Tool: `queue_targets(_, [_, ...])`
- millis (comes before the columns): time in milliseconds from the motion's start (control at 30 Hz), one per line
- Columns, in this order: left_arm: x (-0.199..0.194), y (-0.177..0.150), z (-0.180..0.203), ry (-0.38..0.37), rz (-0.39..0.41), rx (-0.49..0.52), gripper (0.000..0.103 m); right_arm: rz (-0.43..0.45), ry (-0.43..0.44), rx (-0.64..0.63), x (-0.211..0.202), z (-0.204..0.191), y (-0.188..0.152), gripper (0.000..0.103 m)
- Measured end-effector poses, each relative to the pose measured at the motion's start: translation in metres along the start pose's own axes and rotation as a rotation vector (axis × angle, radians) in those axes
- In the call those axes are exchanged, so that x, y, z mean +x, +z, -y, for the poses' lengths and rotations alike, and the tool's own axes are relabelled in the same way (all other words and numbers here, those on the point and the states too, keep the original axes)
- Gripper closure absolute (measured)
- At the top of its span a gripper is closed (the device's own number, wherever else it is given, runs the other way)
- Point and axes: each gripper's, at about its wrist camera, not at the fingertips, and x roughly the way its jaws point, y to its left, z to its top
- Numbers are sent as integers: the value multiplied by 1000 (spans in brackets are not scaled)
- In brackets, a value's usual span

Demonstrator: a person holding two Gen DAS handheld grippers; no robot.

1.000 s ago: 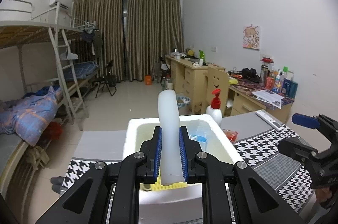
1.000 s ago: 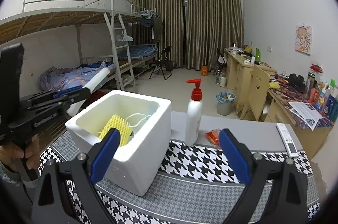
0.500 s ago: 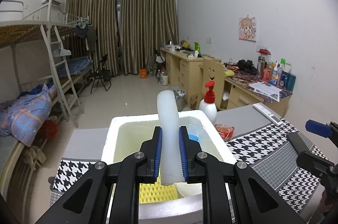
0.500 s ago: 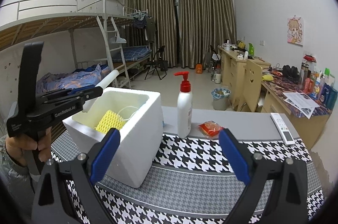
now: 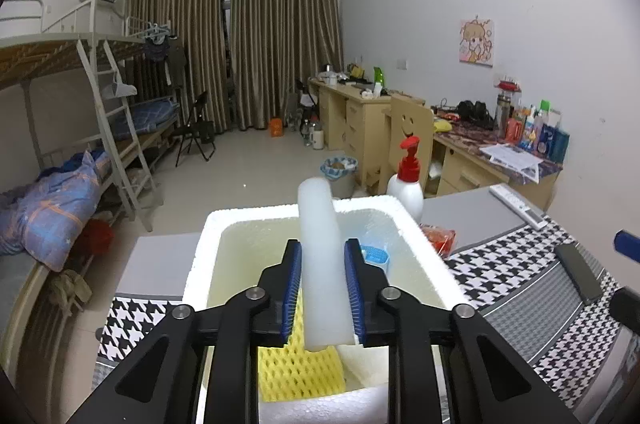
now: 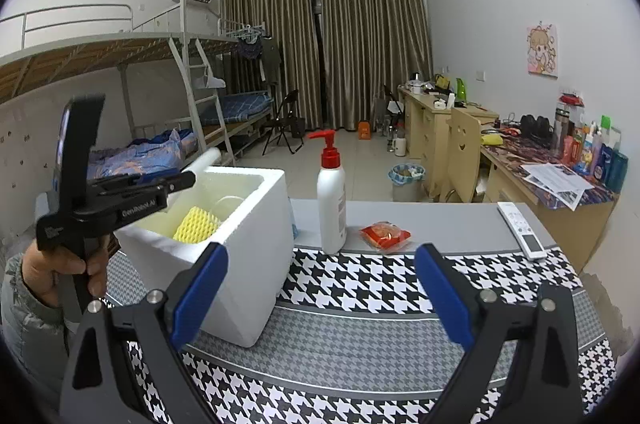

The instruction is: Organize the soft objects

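Houndstooth cloth (image 6: 372, 288) covers my table. Over the foam box (image 5: 304, 214), my left gripper (image 5: 322, 282) angles downward, its jaws easing apart with the white foam tube (image 5: 320, 256) between the pads, still touching. My left hand (image 6: 60, 270) grips the handle. My right gripper (image 6: 320, 298) gapes wide, empty.

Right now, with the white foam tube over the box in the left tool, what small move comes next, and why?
Probably let the left tool finish opening so the white foam tube drops. Its jaws are already opening with the tube between them, and it hangs above the open foam box, over the yellow foam net already inside. The right tool is open and holds nothing.
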Motion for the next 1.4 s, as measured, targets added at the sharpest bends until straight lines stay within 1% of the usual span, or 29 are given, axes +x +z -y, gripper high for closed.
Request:
queue_targets(67, [3,-2,-1,19,-9,0,64,3,3,3,-2,0,-1,6])
queue_targets(100, [3,-3,-2,24,-9,-6,52,6,1,1,-3,0,-1,6])
queue_targets(133, [1,-3,-2,23,-6,-10,42,8,1,1,-5,0,-1,6])
queue_targets(267, [-7,-3,-1,19,12,-9,30,11,3,3,-8,0,-1,6])
queue_targets(333, [-13,-3,-1,15,26,-17,21,15,6,0,-11,0,-2,6])
queue_targets(367, [-16,-3,-1,15,35,-20,19,18,6,-1,-12,0,-2,6])
queue_targets(433, [-25,-4,0,23,61,-24,7,24,11,-2,-16,-1,-2,6])
queue_targets(467, [-31,-4,1,27,77,-27,4,26,11,-3,-18,-1,-2,6])
queue_targets(600, [-52,-4,4,24,121,-29,1,42,16,-5,-28,-4,-3,6])
queue_targets(867, [-100,-16,18,21,206,0,1,69,35,-27,-44,-14,-5,6])
queue_targets(1067, [-126,-24,23,12,234,-9,1,80,51,-33,-54,-19,-9,6])
queue_targets(1200, [-141,-31,21,30,248,-54,1,91,60,-39,-61,-22,-12,6])
queue_targets(1400, [-155,-42,24,42,258,-57,1,106,83,-49,-71,-27,-18,6])
